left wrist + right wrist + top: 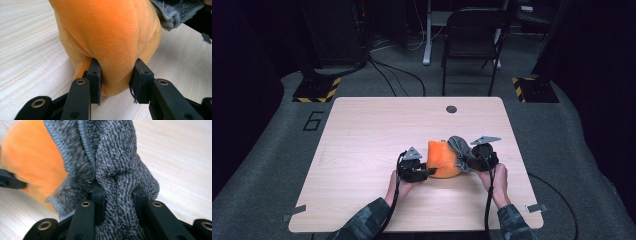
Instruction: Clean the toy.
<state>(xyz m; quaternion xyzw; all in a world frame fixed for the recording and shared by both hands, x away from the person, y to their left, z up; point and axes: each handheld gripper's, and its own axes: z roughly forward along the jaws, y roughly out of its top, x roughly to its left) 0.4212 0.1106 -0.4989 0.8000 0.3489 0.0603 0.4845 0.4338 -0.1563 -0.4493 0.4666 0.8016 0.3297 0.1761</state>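
Clearly our left claw (116, 80) pinches the soft orange plush toy (110, 37) mid-table, our right claw (117, 200) clamps the limp grey terry cloth (117, 165) beside it; both feel light and squashy, so we grip bunched folds.

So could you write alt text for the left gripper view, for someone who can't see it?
Two black jaws of the left gripper pinch a bulge of a soft orange plush toy resting on a pale wooden table. A fuzzy grey cloth touches the toy's upper right side.
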